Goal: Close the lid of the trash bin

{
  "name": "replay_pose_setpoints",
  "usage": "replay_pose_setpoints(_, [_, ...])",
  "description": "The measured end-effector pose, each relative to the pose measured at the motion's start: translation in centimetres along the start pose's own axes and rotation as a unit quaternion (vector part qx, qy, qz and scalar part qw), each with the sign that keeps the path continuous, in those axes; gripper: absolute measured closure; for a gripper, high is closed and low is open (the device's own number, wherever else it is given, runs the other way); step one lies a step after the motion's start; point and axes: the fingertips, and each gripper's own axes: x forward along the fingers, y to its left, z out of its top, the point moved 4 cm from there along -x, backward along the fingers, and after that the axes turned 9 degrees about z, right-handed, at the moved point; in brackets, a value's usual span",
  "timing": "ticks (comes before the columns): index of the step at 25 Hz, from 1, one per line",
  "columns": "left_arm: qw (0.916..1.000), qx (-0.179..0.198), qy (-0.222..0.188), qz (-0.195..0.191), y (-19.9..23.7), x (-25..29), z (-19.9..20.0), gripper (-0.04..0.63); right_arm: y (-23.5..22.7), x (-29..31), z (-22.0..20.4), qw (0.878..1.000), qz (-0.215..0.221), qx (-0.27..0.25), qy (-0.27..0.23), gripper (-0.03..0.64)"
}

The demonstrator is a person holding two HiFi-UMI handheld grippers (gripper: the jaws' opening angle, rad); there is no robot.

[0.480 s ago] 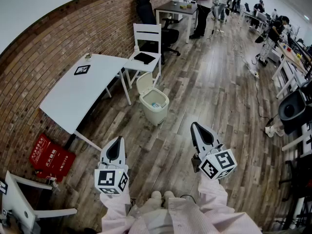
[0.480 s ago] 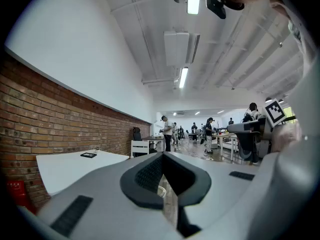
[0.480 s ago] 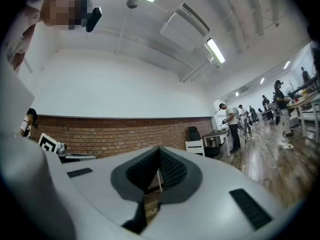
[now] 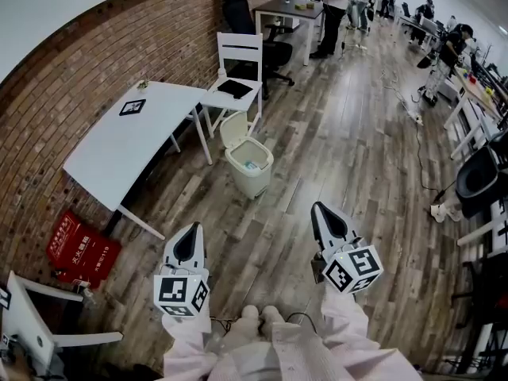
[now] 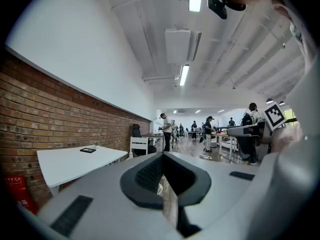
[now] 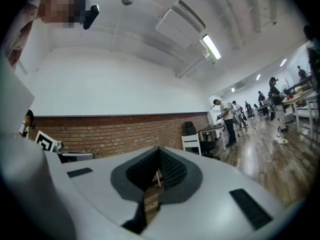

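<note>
The cream trash bin [image 4: 249, 170] stands on the wooden floor beside the white table, with its lid [image 4: 234, 128] tipped up and back and some rubbish showing inside. Both grippers are held level in front of me, well short of the bin. My left gripper [image 4: 189, 231] is at the lower left with its jaws together and empty; in the left gripper view the left gripper [image 5: 162, 157] points down the room. My right gripper [image 4: 318, 208] is at the lower right, also shut on nothing. In the right gripper view the right gripper [image 6: 159, 152] faces the brick wall.
A white table [image 4: 131, 145] and a white chair [image 4: 238, 63] stand just left of and behind the bin. A red box [image 4: 81, 250] lies by the brick wall. A black office chair [image 4: 238, 14], a dark desk [image 4: 287, 10] and several people are farther back. Cables [image 4: 417, 133] trail on the right.
The picture has shifted very slightly; the bin and both grippers keep almost the same places. The lid stays up.
</note>
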Motion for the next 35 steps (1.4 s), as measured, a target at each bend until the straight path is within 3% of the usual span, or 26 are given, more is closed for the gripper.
replay_pose_setpoints(7, [1.0000, 0.003, 0.006, 0.000, -2.1, -0.6, -0.8, 0.601, -1.2, -1.8, -0.6, 1.000, 0.004, 0.014, -0.003, 0.603])
replay_pose_setpoints(18, [1.0000, -0.006, 0.002, 0.000, -3.1, 0.5, -0.8, 0.603, -2.6, -1.3, -0.8, 1.000, 0.003, 0.017, 0.001, 0.453])
replay_pose_setpoints(20, [1.0000, -0.007, 0.005, -0.003, -3.2, 1.3, -1.1, 0.601, -3.2, -0.8, -1.1, 1.000, 0.000, 0.020, 0.003, 0.453])
replay_pose_setpoints(35, [0.9989, -0.038, 0.024, -0.013, -0.4, 15.7, -2.5, 0.601, -10.9, 11.0, -2.1, 1.000, 0.007, 0.018, 0.017, 0.408])
